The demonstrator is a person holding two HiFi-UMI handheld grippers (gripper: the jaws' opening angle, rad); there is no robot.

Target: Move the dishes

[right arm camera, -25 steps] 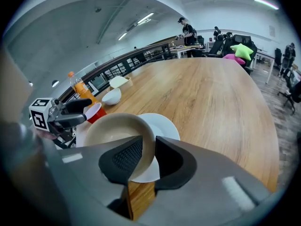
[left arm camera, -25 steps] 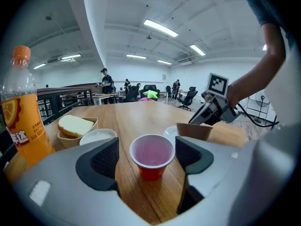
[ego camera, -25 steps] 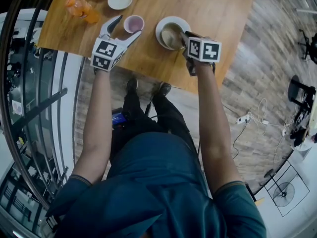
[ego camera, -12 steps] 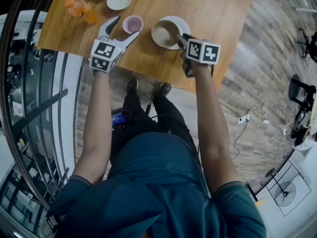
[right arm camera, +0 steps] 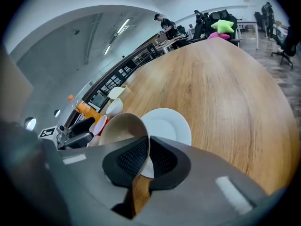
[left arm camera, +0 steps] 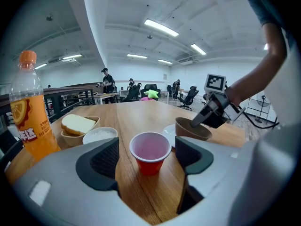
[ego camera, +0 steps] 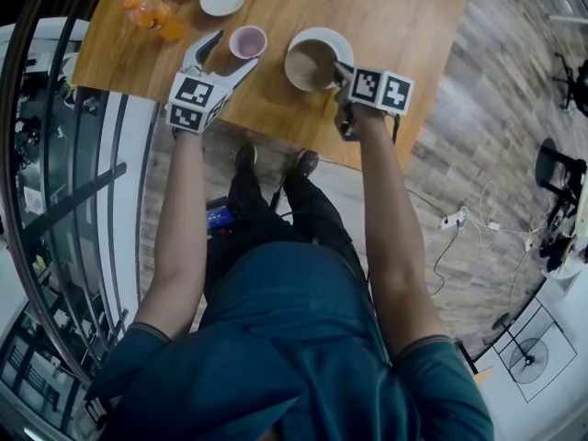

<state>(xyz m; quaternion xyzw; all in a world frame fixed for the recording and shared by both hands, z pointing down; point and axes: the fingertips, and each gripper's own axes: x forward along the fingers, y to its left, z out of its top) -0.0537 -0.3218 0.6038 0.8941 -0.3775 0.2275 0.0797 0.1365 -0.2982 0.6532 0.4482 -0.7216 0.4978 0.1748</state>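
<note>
1. The right gripper (right arm camera: pixel 146 155) has its fingers clenched on the near rim of the brown bowl (right arm camera: pixel 121 126), with the bowl's wall pinched between the two ribbed pads.
2. The bowl is tipped in that grasp and hangs over the white plate (ego camera: pixel 323 35), which lies on the wooden table (ego camera: pixel 395 12). Whether the bowl's base touches the plate cannot be told.
3. The left gripper (left arm camera: pixel 148 158) has its fingers released and spread wide, low over the table.
4. A small red cup (left arm camera: pixel 150 150) stands upright on the table between those open fingers, and neither pad presses on it.
5. Beyond the cup, towards the table's far left, stand a small white bowl (left arm camera: pixel 99 135), a brown bowl holding a slice of bread (left arm camera: pixel 78 124) and an orange drink bottle (left arm camera: pixel 30 109).
6. The red cup and the white plate sit near each other but apart.
</note>
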